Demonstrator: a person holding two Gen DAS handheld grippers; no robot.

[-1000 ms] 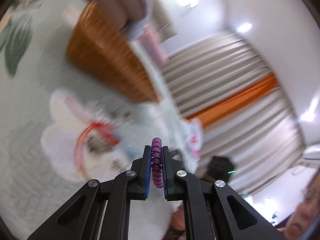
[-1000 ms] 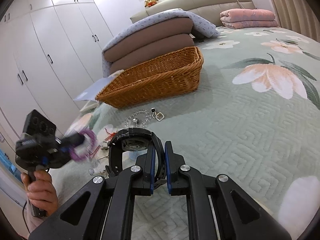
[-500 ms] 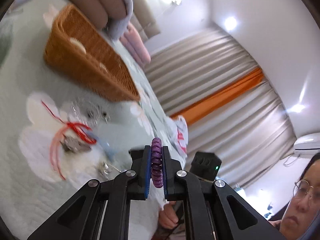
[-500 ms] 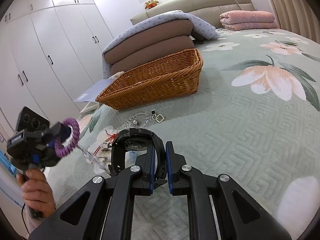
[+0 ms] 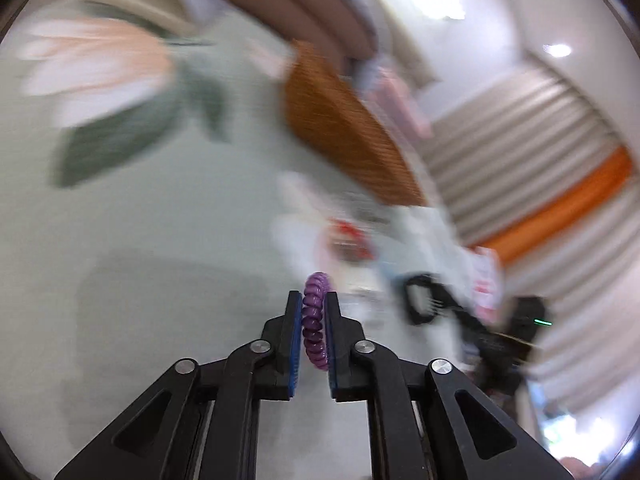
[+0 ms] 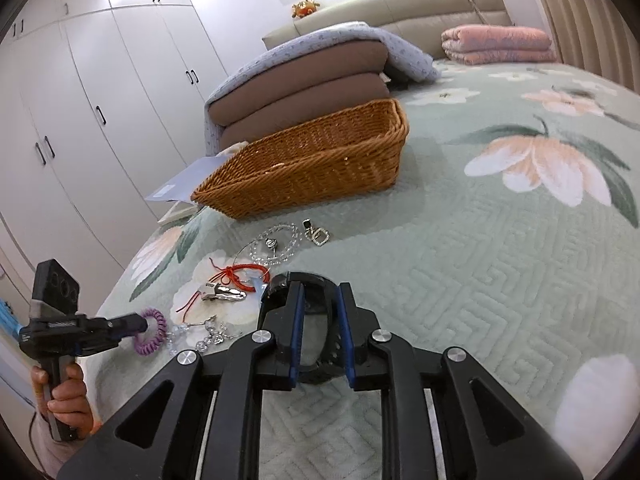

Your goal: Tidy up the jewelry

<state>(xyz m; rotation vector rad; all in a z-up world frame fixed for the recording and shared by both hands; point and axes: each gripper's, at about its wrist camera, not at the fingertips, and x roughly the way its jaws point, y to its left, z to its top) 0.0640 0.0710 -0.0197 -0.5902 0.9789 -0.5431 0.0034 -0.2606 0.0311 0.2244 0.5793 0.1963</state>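
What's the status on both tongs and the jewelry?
Left tongs opening, purple spiral hair tie between pads. Right tongs opening around black wristwatch strap. Brown wicker basket beyond; loose silver and red jewelry lying between.

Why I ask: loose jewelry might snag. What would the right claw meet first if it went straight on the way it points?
The black watch, already between the right claw's opening jaws. Past it, probably the green bedspread beside the red cord bracelet, though depth is unclear.
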